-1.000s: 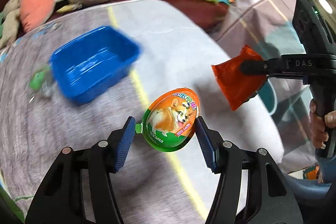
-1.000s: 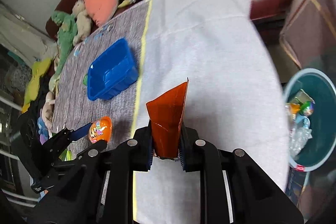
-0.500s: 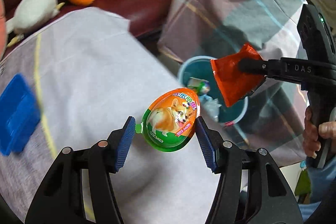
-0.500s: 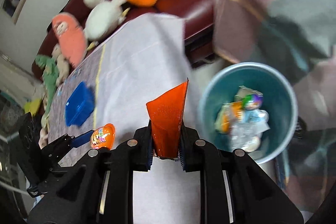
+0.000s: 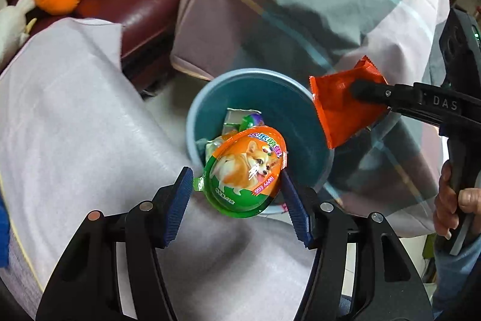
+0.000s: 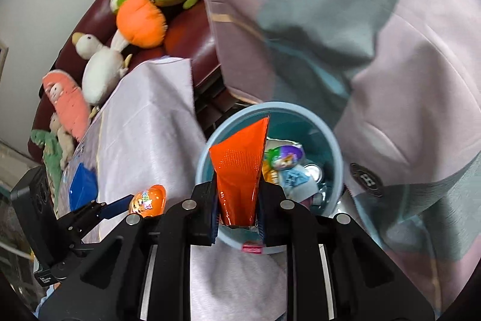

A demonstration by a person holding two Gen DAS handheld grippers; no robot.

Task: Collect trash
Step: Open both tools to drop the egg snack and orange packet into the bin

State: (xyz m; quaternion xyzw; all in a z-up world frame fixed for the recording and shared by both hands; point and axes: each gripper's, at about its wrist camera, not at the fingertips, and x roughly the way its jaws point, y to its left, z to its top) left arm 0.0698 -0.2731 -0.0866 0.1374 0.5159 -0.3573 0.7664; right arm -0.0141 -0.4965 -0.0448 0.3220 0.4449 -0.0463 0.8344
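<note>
My left gripper (image 5: 237, 194) is shut on an egg-shaped orange and green corgi wrapper (image 5: 245, 170) and holds it at the near rim of a teal trash bin (image 5: 300, 110). My right gripper (image 6: 239, 200) is shut on an orange snack packet (image 6: 240, 164) over the same bin (image 6: 336, 158). The bin holds several wrappers. In the left wrist view the packet (image 5: 339, 104) hangs over the bin's right rim. In the right wrist view the egg wrapper (image 6: 148, 199) sits left of the bin, over the table edge.
A table with a white and grey cloth (image 5: 66, 122) lies left of the bin. A blue tray (image 6: 82, 185) stands on it. A dark red sofa (image 5: 132, 5) with several plush toys is behind. A plaid sheet (image 5: 300, 5) hangs beyond the bin.
Both grippers have swung right from the table to over the bin, each still holding its piece of trash. The blue tray has slid out of the left view.
</note>
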